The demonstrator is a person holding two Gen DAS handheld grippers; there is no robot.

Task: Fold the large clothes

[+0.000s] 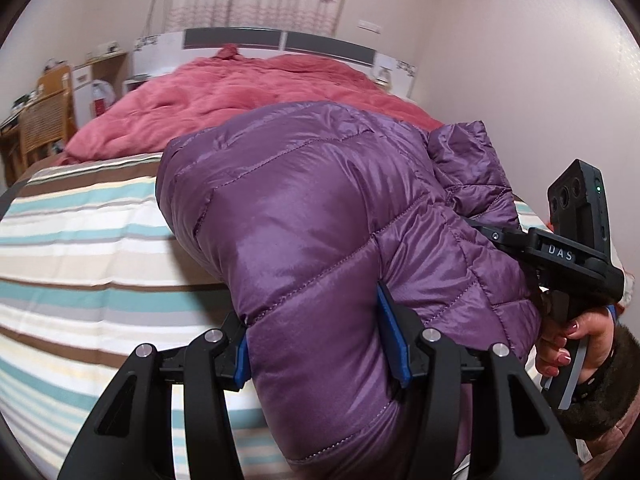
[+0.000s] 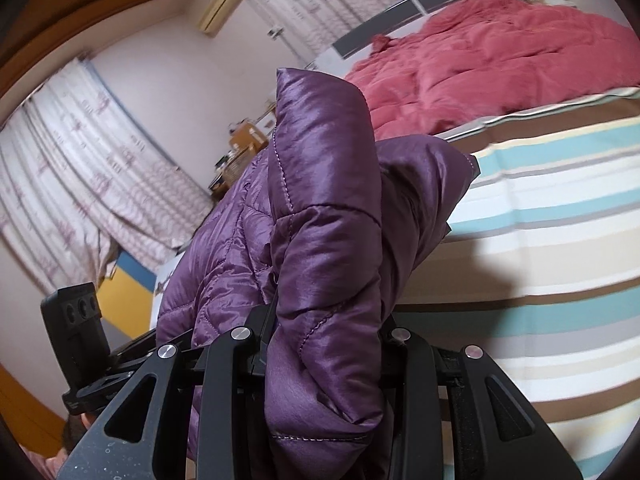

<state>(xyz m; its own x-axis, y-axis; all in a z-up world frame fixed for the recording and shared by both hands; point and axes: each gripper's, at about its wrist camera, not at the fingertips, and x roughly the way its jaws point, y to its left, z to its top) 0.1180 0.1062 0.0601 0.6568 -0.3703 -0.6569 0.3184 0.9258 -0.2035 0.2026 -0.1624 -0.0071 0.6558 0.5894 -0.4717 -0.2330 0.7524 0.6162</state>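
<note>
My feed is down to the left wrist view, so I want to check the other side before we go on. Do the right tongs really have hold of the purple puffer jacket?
Observer: Yes. The right tongs are clamped on a thick fold of the purple puffer jacket.
Operator: Does the jacket stick out beyond them?
Observer: Yes, a glossy quilted fold rises well past the tips.
Operator: What lies ahead of that side?
Observer: The striped bedsheet, bare as far as the pink duvet.
</note>
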